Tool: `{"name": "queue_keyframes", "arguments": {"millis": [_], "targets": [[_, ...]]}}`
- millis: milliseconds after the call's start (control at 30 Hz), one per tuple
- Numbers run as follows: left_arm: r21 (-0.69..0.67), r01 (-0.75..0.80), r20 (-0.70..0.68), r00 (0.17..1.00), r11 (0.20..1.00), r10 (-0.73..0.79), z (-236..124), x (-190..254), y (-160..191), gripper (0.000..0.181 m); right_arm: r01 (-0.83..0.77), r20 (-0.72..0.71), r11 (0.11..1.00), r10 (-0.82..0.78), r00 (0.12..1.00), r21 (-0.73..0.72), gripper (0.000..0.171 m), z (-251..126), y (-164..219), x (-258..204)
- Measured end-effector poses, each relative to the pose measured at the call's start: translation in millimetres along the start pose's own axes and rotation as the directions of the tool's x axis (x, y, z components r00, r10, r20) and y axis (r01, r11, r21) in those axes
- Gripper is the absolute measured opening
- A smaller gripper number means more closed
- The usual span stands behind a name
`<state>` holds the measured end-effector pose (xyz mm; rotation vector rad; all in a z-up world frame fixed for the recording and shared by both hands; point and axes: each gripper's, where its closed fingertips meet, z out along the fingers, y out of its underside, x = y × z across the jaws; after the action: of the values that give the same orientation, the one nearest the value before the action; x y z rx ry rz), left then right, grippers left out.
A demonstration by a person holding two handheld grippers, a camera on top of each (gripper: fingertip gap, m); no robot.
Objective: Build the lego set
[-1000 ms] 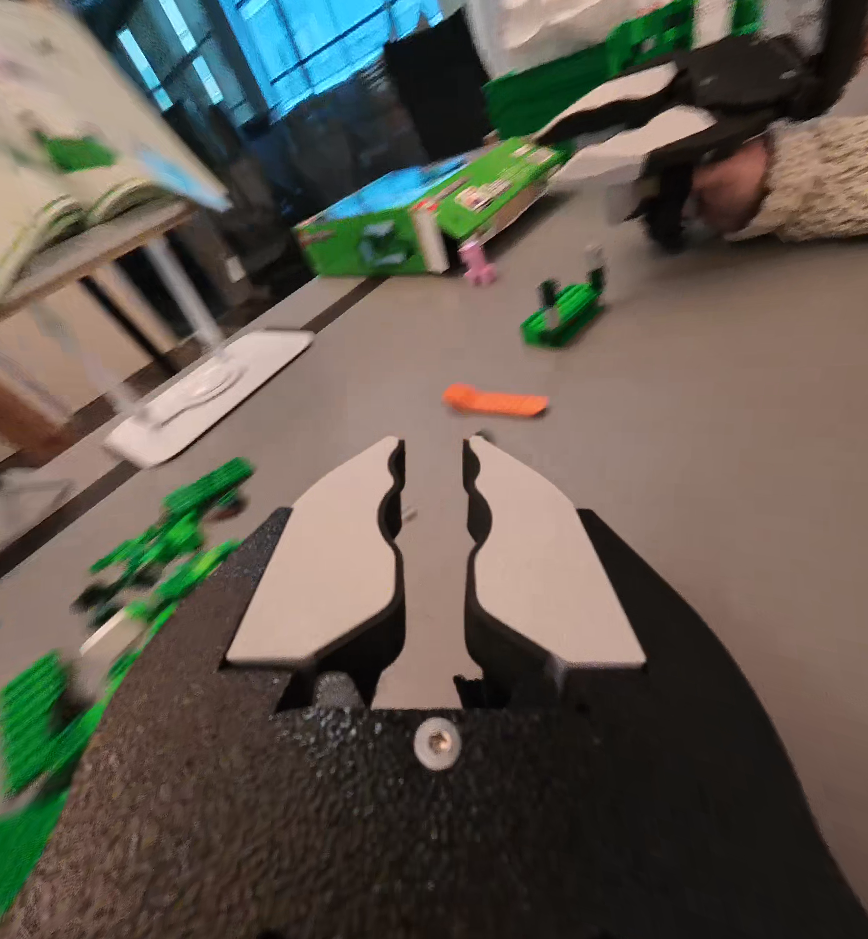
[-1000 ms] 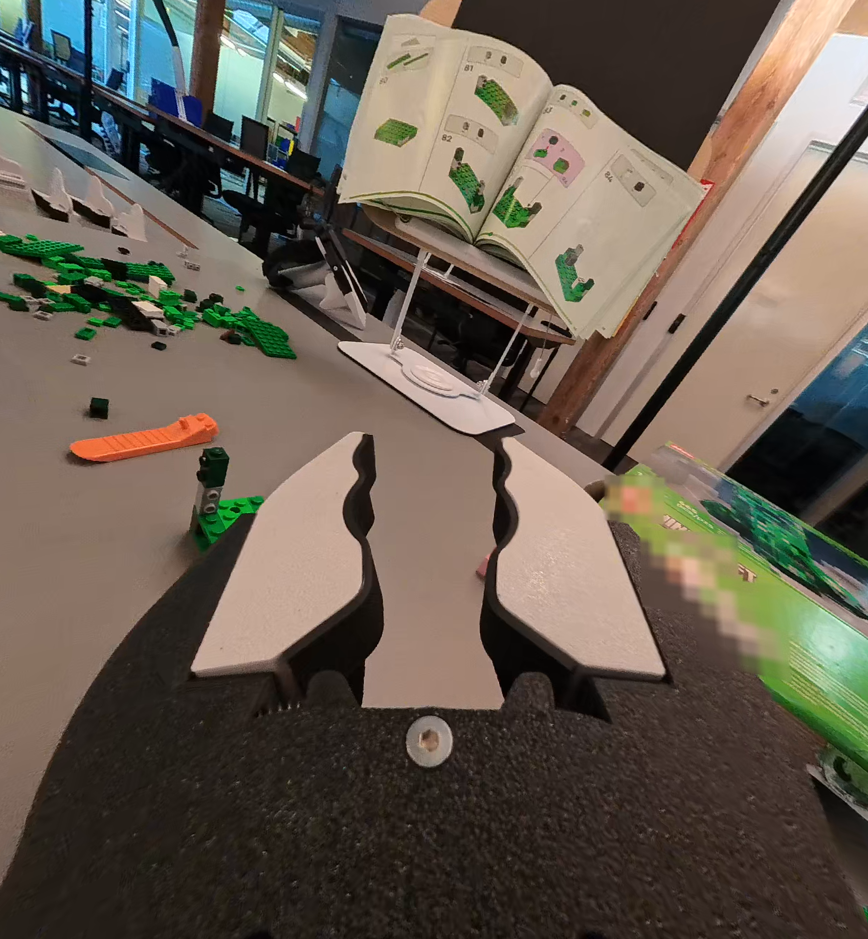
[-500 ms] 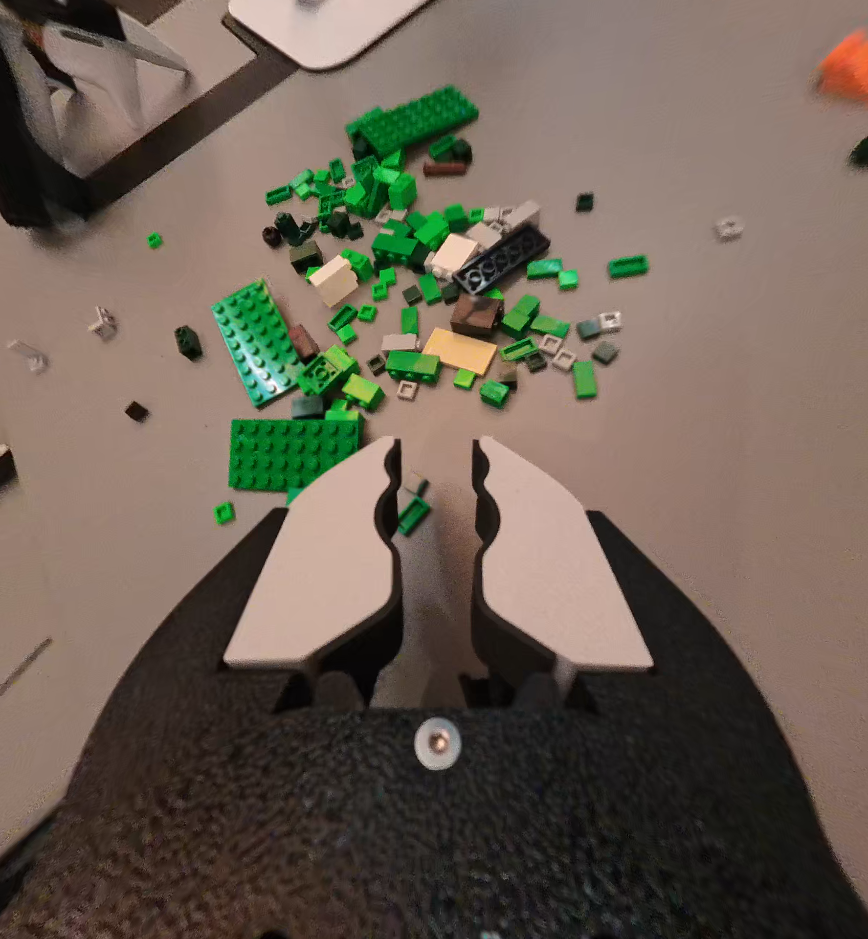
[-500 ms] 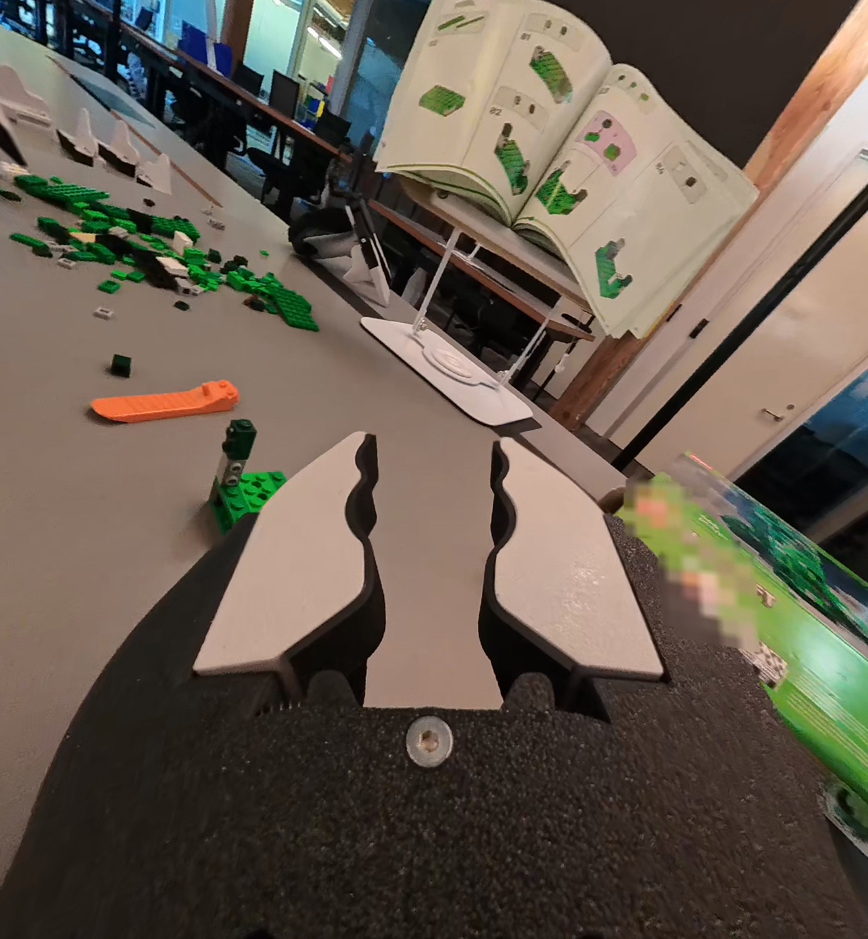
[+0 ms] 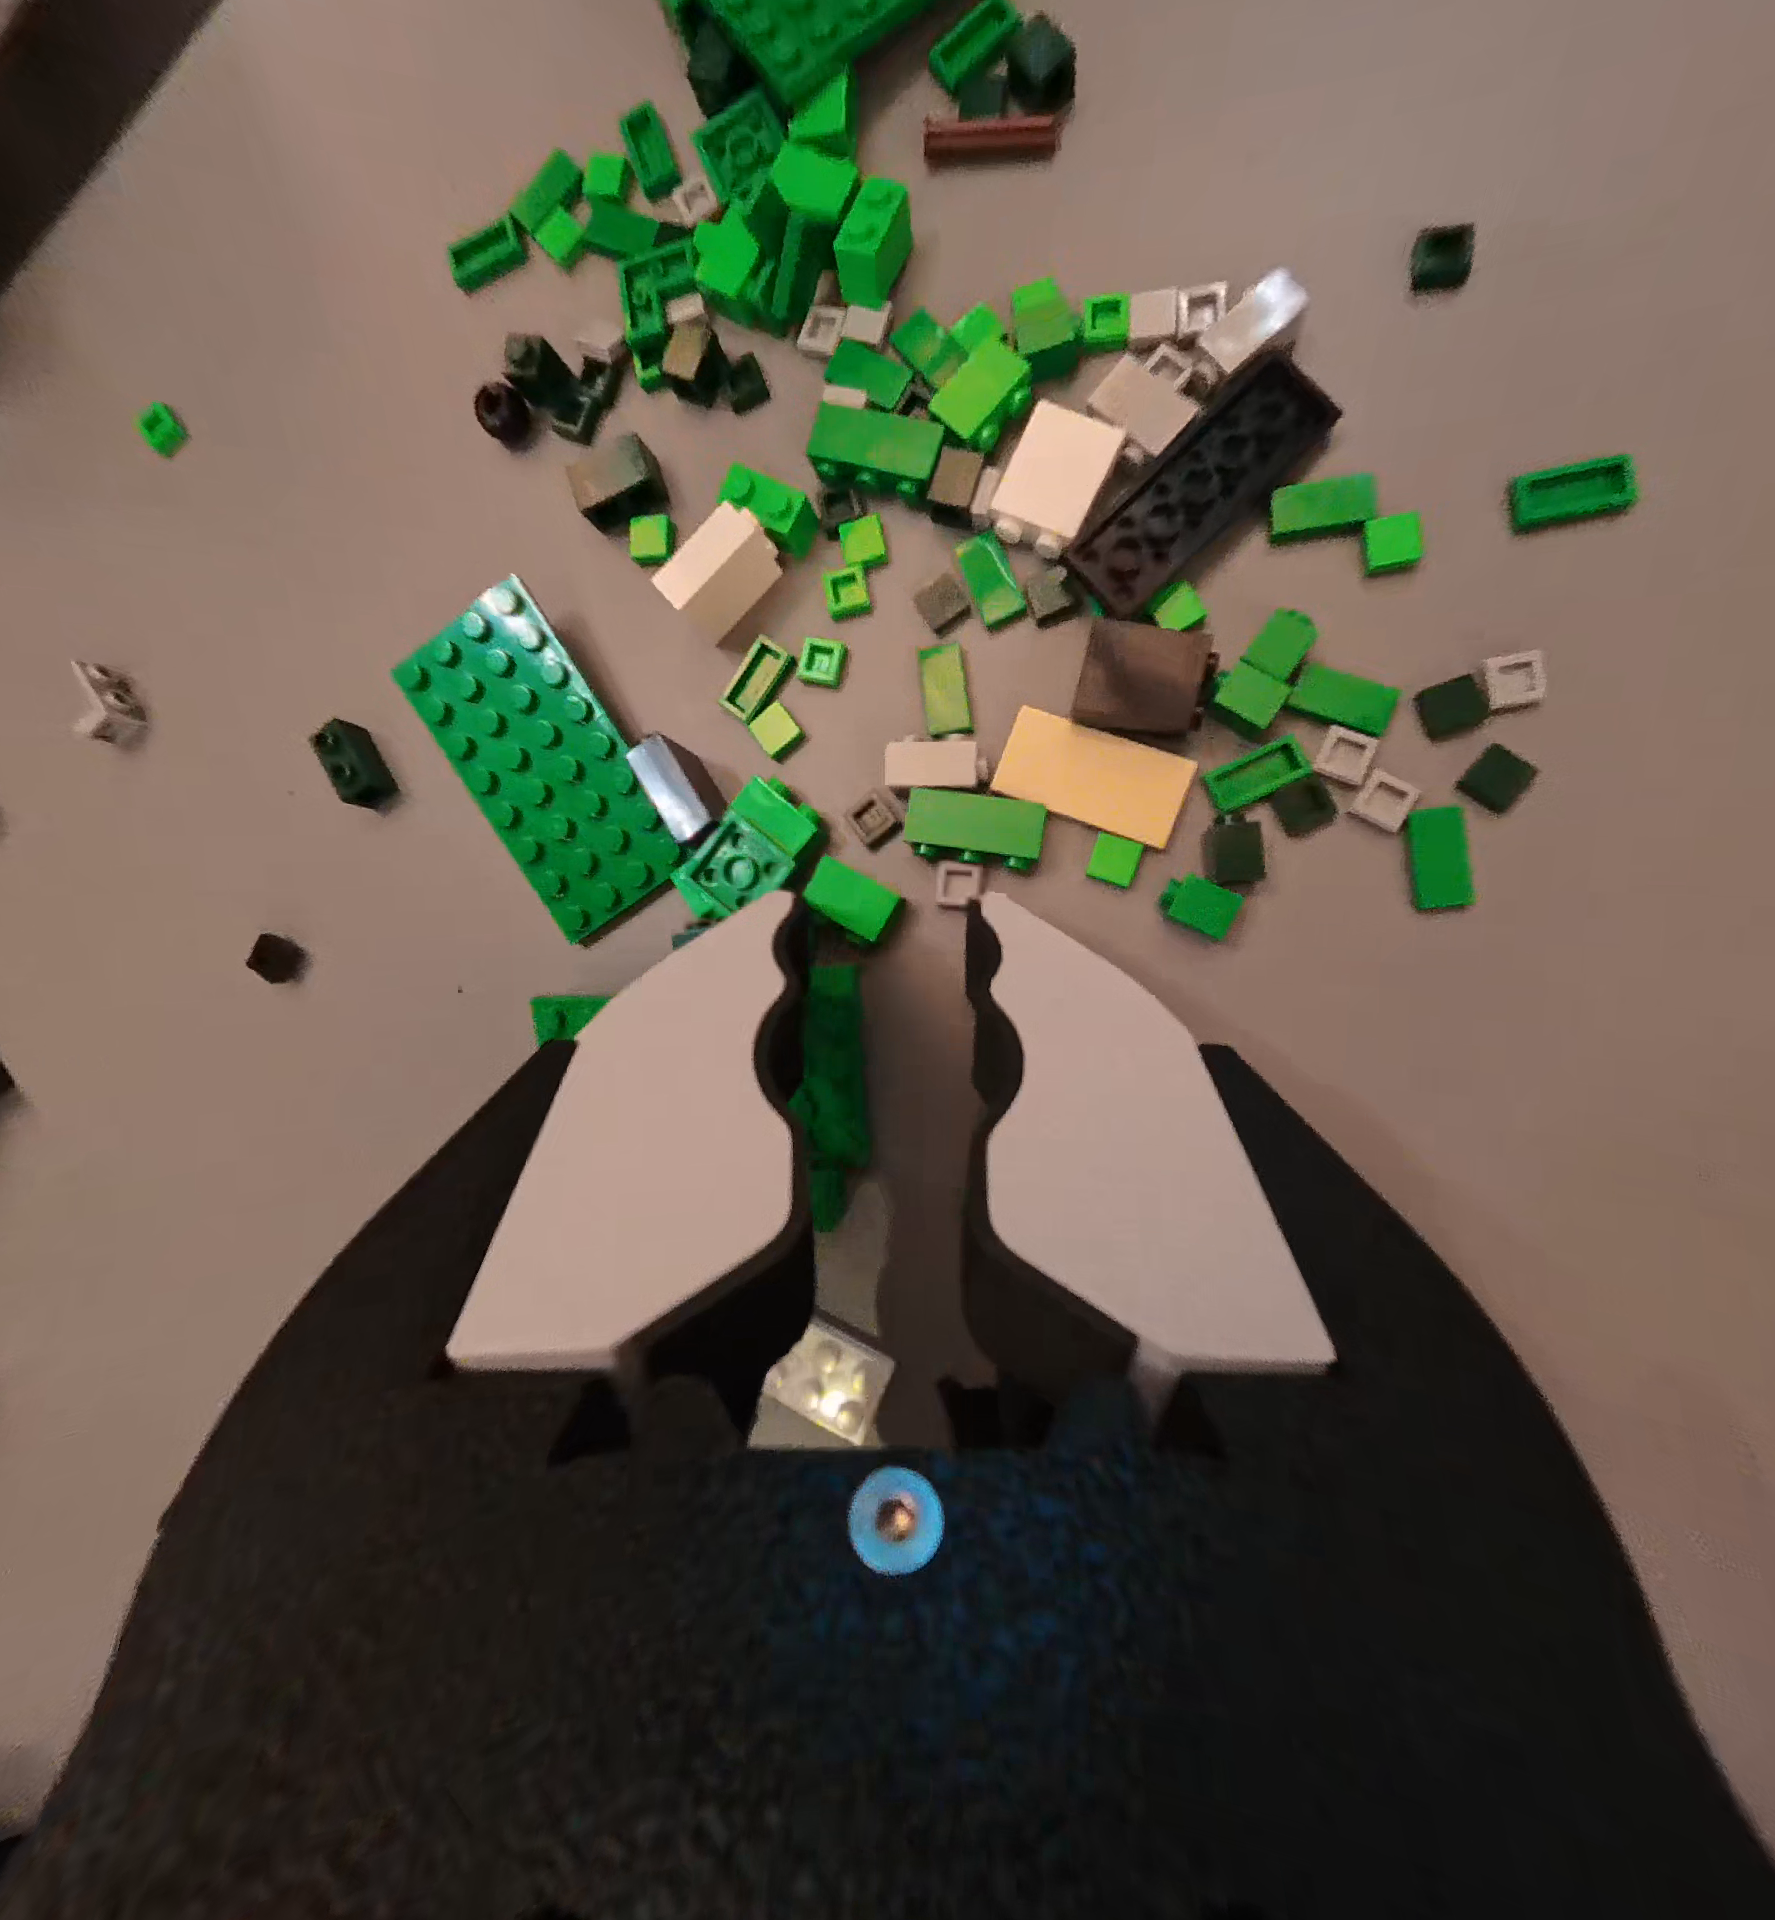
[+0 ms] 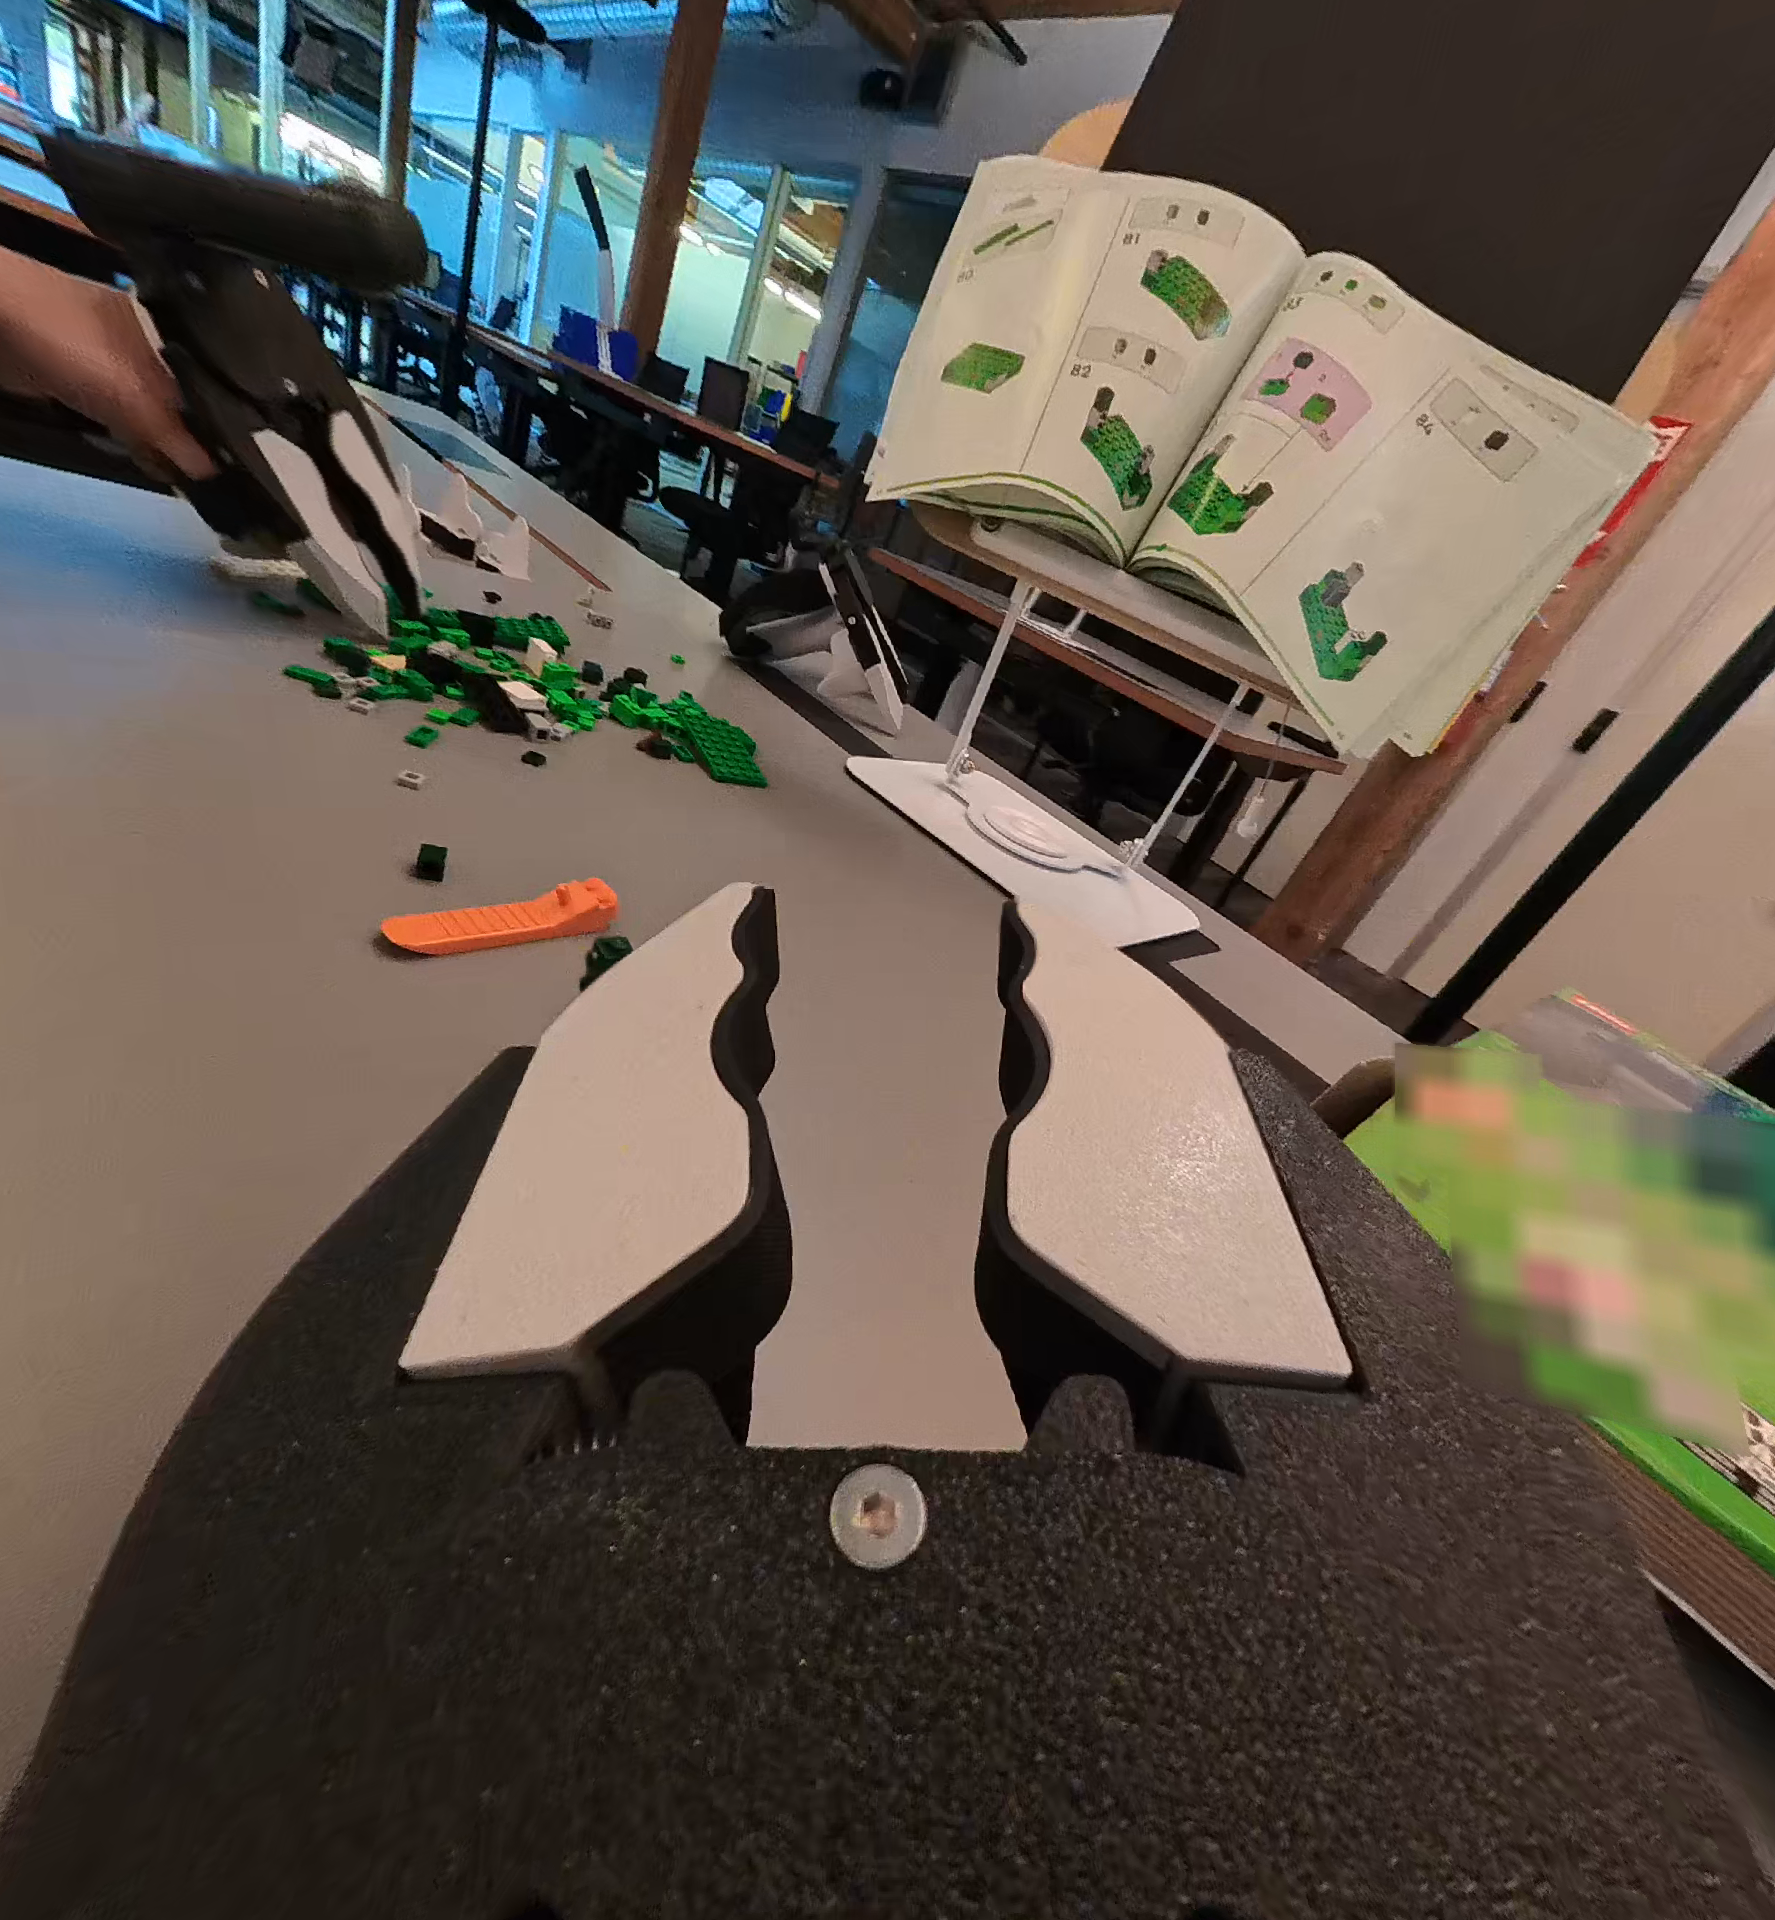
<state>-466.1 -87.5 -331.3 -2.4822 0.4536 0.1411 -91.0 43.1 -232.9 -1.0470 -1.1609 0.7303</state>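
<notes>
Left gripper (image 5: 881, 914): fingers narrowly apart, empty, tips down over the loose lego pieces (image 5: 976, 540) (mostly green) on the grey desk (image 5: 1485, 1143); right gripper (image 6: 881, 920): fingers wider apart, empty, low above desk; orange brick separator (image 6: 498, 920) just beside; open instruction booklet (image 6: 1226, 416) on stand beyond.

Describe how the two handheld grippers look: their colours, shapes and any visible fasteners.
Both look alike. The left gripper and the right gripper each have a black, rough-textured, flaring body with one silver screw in the middle. Each carries two flat light-grey fingers edged in black, tapering toward the tips, with wavy inner edges. No cables show. In the right wrist view, the left gripper has a black handle.
</notes>
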Motion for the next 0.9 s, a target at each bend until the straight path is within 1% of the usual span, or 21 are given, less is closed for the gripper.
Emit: {"name": "queue_keyframes", "arguments": {"millis": [67,133,200,300,367,433,500,567,600,667,733,800,833,900], "targets": [[-0.009,-0.004,0.017,1.0,1.0,0.004,0.4,-4.6,0.8,0.031,-0.02,0.011,1.0,0.02,1.0,0.013,0.04,-1.0,-1.7,-0.4],[-0.014,-0.011,-0.001,1.0,1.0,0.011,1.4,-4.4,0.1,0.031,-0.041,0.02,0.999,0.04,0.999,0.023,0.04,-1.9,-3.0,-0.3],[-0.007,-0.021,-0.031,0.999,1.0,0.02,3.2,-2.5,-1.9,0.028,-0.058,0.03,0.998,0.058,0.998,0.027,0.04,-1.9,-3.4,-0.4],[-0.005,-0.011,-0.089,0.996,1.0,0.011,5.2,1.5,-3.2,0.016,-0.068,0.044,0.997,0.066,0.997,0.03,0.04,-1.9,-3.7,-1.8],[-0.007,-0.014,-0.091,0.996,1.0,0.013,4.5,0.7,-2.4,0.016,-0.062,0.051,0.998,0.06,0.997,0.031,0.04,-1.9,-4.2,-3.5],[0.02,-0.024,-0.093,0.995,1.0,0.026,0.2,6.5,-3.7,0.015,-0.053,0.061,0.998,0.051,0.997,0.03,0.04,-1.9,-4.5,-6.0],[0.103,-0.033,-0.15,0.988,0.994,0.048,-12.5,30.3,-14.0,0.015,-0.044,0.063,0.999,0.042,0.997,0.032,0.039,-2.1,-4.9,-7.0],[0.193,-0.072,-0.258,0.959,0.979,0.121,-29.8,74.2,-26.8,0.015,-0.042,0.067,0.999,0.04,0.997,0.03,0.039,-1.9,-4.7,-7.9],[0.21,-0.113,-0.289,0.942,0.971,0.172,-35.7,95.9,-29.2,0.015,-0.041,0.066,0.999,0.039,0.997,0.028,0.039,-1.6,-4.4,-7.9],[0.179,-0.225,-0.29,0.918,0.958,0.27,-37.0,126.6,-25.2,0.015,-0.043,0.067,0.999,0.041,0.997,0.025,0.039,-1.2,-4.0,-7.7],[0.143,-0.297,-0.295,0.897,0.944,0.328,-31.6,146.3,-19.6,0.015,-0.046,0.067,0.999,0.045,0.997,0.025,0.039,-1.0,-3.8,-7.3],[0.122,-0.317,-0.295,0.893,0.941,0.339,-26.7,150.5,-18.0,0.028,-0.052,0.067,0.998,0.05,0.997,0.026,0.039,-1.3,-4.0,-7.0],[0.112,-0.331,-0.272,0.897,0.937,0.349,-25.9,143.0,-18.8,0.035,-0.054,0.068,0.998,0.052,0.996,0.027,0.039,-1.4,-4.0,-7.0],[0.112,-0.368,-0.195,0.903,0.923,0.384,-28.4,114.1,-26.6,0.05,-0.057,0.071,0.998,0.055,0.996,0.027,0.039,-1.5,-4.1,-7.3]]}}
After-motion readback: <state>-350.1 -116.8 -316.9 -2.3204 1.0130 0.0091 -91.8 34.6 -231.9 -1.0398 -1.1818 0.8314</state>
